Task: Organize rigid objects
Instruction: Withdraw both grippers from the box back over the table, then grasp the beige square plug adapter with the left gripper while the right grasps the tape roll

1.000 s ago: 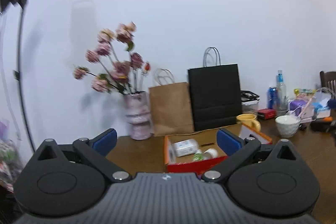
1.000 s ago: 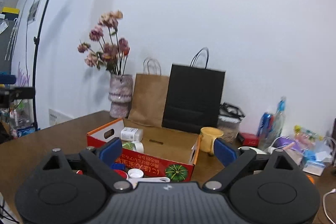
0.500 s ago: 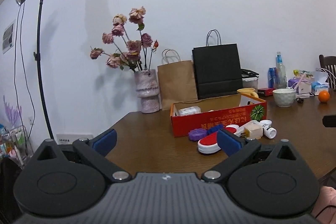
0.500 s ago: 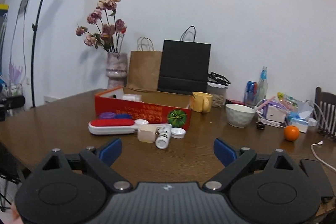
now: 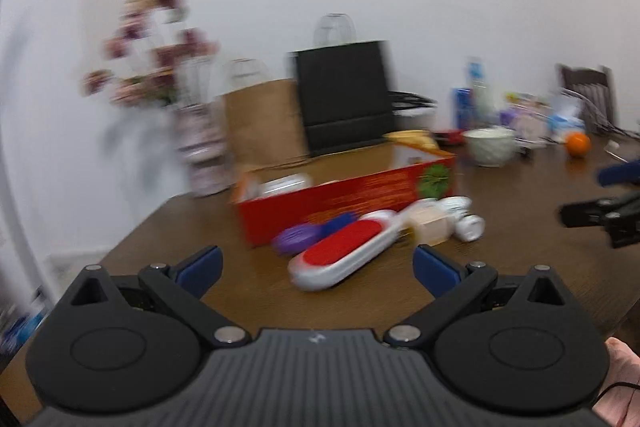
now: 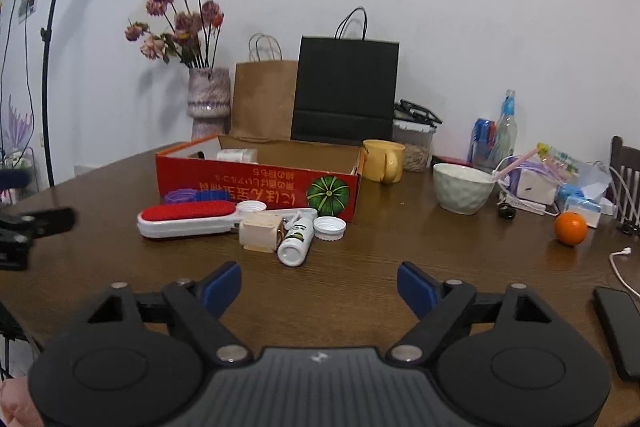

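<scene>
A red cardboard box (image 6: 256,187) lies open on the brown table and also shows in the blurred left wrist view (image 5: 344,195). In front of it lie a white brush with a red pad (image 6: 188,219) (image 5: 344,255), a beige cube (image 6: 260,233), a white bottle on its side (image 6: 296,241), white lids (image 6: 329,227) and a purple ring (image 5: 296,237). A white item (image 6: 238,155) lies inside the box. My left gripper (image 5: 316,265) and my right gripper (image 6: 319,287) are both open and empty, held above the table short of these objects.
Behind the box stand a vase of dried flowers (image 6: 208,103), a brown bag (image 6: 264,103), a black bag (image 6: 346,87) and a yellow mug (image 6: 382,167). At the right are a white bowl (image 6: 462,187), an orange (image 6: 570,227), bottles and a phone (image 6: 618,331).
Both grippers have pulled back and then come nearer to the objects in front of the box. The left view is swinging and blurred. Both stay open.
</scene>
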`<state>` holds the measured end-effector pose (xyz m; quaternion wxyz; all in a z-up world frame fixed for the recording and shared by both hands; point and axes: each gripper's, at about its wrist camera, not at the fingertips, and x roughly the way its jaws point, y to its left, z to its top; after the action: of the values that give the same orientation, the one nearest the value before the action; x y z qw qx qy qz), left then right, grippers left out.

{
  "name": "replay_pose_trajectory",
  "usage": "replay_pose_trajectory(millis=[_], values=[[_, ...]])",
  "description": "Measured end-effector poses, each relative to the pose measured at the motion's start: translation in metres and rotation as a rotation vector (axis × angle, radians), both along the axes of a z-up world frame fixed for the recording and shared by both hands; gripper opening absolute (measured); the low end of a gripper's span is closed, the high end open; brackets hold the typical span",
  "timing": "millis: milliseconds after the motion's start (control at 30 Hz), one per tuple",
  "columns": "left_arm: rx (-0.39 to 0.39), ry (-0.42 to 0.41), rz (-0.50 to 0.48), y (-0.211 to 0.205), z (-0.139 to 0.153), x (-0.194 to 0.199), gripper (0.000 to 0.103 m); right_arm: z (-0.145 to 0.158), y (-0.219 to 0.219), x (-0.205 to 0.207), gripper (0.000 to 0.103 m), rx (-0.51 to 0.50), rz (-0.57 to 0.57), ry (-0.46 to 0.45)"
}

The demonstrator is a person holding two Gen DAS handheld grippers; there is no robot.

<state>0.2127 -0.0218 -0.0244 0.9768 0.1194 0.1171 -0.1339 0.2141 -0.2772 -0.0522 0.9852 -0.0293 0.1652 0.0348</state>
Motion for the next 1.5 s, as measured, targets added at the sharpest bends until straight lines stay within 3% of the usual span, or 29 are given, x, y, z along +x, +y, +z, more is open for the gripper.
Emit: replay_pose_trajectory(millis=[100,167,300,467,500,600,733,933,1033,1167,1500], values=[[0.059,0.044,-0.275,-0.028,0.005,0.053,0.103,0.011,-0.014,0.036,0.076,0.039,0.018,0.007],[0.101,0.072,-0.391,-0.044,0.009,0.086,0.103,0.016,-0.024,0.067,0.074,0.042,0.039,0.023],[0.213,0.182,-0.573,-0.080,0.008,0.140,0.098,0.014,-0.038,0.133,0.058,0.041,0.064,0.091],[0.270,0.337,-0.615,-0.108,-0.015,0.193,0.067,-0.004,-0.043,0.200,0.053,0.041,0.127,0.192],[0.280,0.355,-0.612,-0.111,-0.021,0.199,0.059,-0.009,-0.044,0.210,0.046,0.053,0.128,0.207],[0.319,0.400,-0.654,-0.109,-0.023,0.208,0.052,-0.021,-0.045,0.231,0.024,0.062,0.136,0.255],[0.342,0.472,-0.682,-0.107,-0.021,0.209,0.051,-0.033,-0.047,0.237,0.015,0.063,0.151,0.280],[0.349,0.521,-0.618,-0.115,-0.024,0.207,0.043,-0.034,-0.052,0.238,0.008,0.100,0.154,0.284],[0.369,0.517,-0.577,-0.118,-0.021,0.202,0.041,-0.032,-0.051,0.235,0.007,0.082,0.139,0.273],[0.339,0.491,-0.485,-0.116,-0.006,0.192,0.039,-0.029,-0.055,0.226,0.005,0.072,0.090,0.244],[0.057,0.270,-0.130,-0.046,0.048,0.115,0.039,0.014,-0.060,0.127,0.005,0.079,0.008,0.084]])
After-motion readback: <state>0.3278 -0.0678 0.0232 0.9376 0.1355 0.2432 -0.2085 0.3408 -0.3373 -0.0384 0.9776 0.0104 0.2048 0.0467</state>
